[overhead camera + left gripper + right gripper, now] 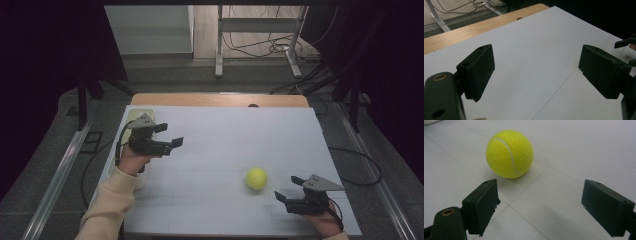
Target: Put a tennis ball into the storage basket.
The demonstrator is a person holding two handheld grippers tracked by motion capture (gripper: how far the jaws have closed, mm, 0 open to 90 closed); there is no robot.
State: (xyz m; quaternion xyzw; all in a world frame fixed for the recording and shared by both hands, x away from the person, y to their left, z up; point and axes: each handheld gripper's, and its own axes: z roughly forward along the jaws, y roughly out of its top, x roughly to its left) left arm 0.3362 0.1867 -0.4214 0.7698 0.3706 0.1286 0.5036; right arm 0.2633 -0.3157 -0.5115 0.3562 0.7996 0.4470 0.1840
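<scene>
A yellow tennis ball (256,178) rests on the white table top (225,135), right of centre. My right gripper (287,189) sits low at the front right, open, its jaws pointing left toward the ball with a short gap between. In the right gripper view the ball (509,153) lies just beyond the jaws' tips and a little left of the gap, my right gripper (536,202) holding nothing. My left gripper (170,135) hovers at the table's left side, open and empty. In the left gripper view its jaws (536,72) frame bare table.
A pale container (136,116) stands at the table's back left corner, behind the left gripper. A wooden strip (220,99) runs along the far edge. Beyond it are a white metal frame's legs (218,55) and cables (260,47) on the floor.
</scene>
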